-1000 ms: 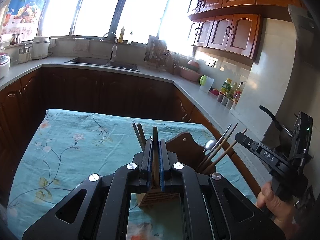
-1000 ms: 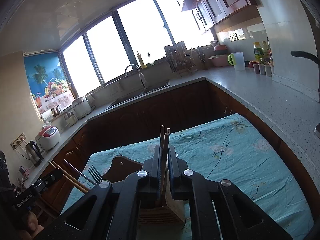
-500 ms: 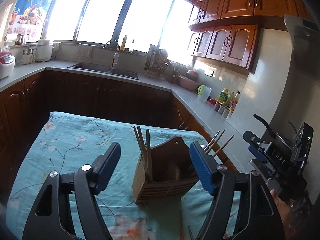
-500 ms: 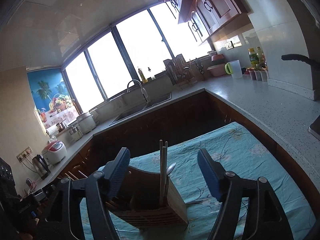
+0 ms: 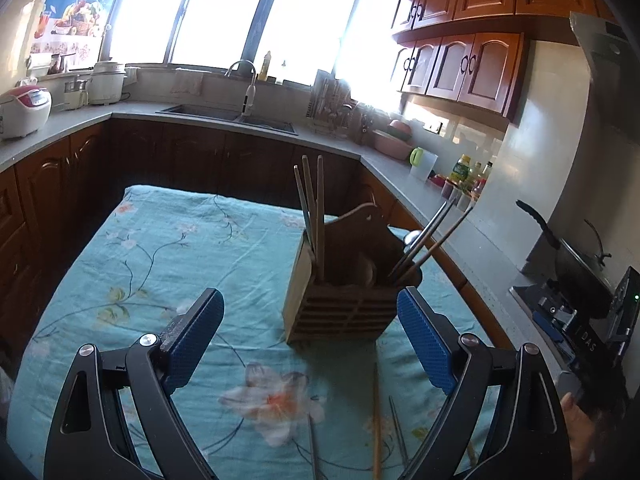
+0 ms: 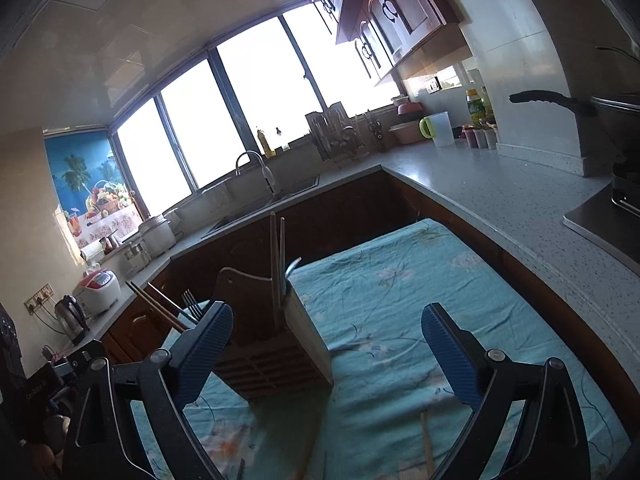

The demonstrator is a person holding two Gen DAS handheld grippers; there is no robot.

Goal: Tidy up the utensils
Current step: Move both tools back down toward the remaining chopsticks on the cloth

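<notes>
A slatted wooden utensil holder stands on the teal flowered tablecloth. Three chopsticks stand upright at its left end. More chopsticks and a spoon lean out at its right. My left gripper hangs just short of the holder, its jaws opening and nothing between the blue pads. In the right wrist view the holder carries two upright chopsticks and a fork. My right gripper is likewise opening and empty. Loose chopsticks lie on the cloth nearby.
A grey counter wraps around the table, with a sink, a rice cooker, a dish rack and a wok on the stove. A loose chopstick lies under the right gripper. A hand holds the other gripper.
Both grippers were shut on upright chopsticks in the holder. They have opened wide and drawn back from it, and the chopsticks stay standing in the holder.
</notes>
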